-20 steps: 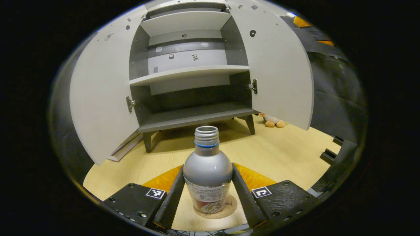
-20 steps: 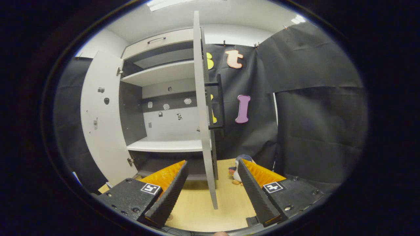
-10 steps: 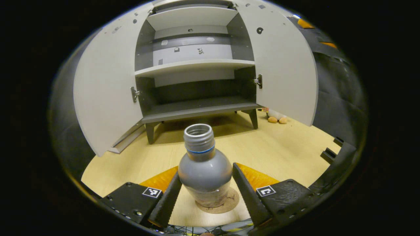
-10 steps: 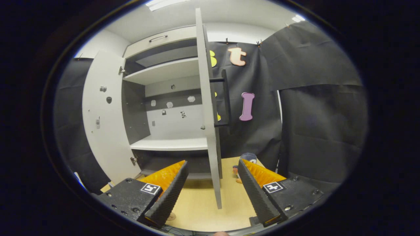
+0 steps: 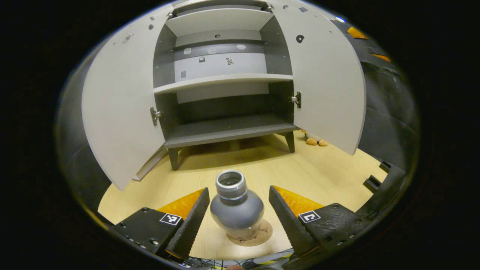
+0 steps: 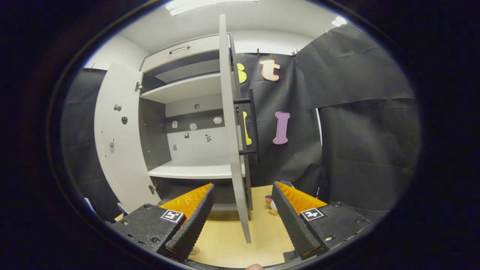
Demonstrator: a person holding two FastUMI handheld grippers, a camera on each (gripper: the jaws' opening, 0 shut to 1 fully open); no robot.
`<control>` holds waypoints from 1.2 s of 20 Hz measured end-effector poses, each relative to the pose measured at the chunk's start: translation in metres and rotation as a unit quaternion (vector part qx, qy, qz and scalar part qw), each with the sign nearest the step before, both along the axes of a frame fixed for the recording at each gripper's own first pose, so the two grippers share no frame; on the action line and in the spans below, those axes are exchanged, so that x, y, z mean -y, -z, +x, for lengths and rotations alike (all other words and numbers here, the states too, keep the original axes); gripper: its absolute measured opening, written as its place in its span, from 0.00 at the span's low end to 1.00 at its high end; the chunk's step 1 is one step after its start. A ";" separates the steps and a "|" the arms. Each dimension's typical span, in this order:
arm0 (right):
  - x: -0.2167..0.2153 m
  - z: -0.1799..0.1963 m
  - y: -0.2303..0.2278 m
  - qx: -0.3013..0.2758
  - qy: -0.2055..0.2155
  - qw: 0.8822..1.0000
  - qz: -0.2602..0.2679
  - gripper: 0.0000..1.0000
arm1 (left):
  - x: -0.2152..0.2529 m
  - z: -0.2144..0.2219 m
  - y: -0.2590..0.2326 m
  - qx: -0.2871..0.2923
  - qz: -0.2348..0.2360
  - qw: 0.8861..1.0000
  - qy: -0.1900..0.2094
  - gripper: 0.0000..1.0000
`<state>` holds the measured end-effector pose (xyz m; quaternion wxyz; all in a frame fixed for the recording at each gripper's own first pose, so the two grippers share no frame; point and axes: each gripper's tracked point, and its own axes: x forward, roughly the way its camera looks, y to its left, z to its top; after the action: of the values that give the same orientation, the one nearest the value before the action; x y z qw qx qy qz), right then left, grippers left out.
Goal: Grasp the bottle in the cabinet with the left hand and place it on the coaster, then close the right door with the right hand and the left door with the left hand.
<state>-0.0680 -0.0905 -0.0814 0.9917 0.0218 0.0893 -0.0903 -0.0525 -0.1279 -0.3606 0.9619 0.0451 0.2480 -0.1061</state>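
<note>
The bottle [image 5: 236, 210] stands upright on the round coaster [image 5: 262, 234] on the desk [image 5: 318, 172], out in front of the cabinet [image 5: 225, 78], and the left tongs [image 5: 238, 219] are spread wide on either side of it, touching nothing, so the placing looks done. The right tongs [image 6: 243, 217] gape open and empty with the edge of the right door [image 6: 230, 131] standing between their fingers, well lined up, I'd judge, to swing it shut. The left door [image 5: 120, 108] hangs wide open.
</note>
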 end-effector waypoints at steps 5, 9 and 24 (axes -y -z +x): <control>0.024 0.004 -0.043 0.041 0.014 0.999 -0.003 0.99 | 0.001 0.006 -0.044 0.010 -0.022 1.000 0.002 0.98; 0.046 0.009 -0.070 0.063 0.033 0.997 -0.027 0.99 | -0.008 0.012 -0.094 0.029 -0.046 0.998 -0.012 0.98; 0.065 0.051 -0.143 0.083 0.061 0.992 -0.075 0.95 | -0.074 0.029 -0.217 0.088 -0.044 0.990 -0.100 0.99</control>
<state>-0.0168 -0.1559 0.0620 0.9871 -0.0397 -0.0016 -0.1550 -0.0240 -0.0534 -0.1432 0.9867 -0.0132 0.1611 -0.0157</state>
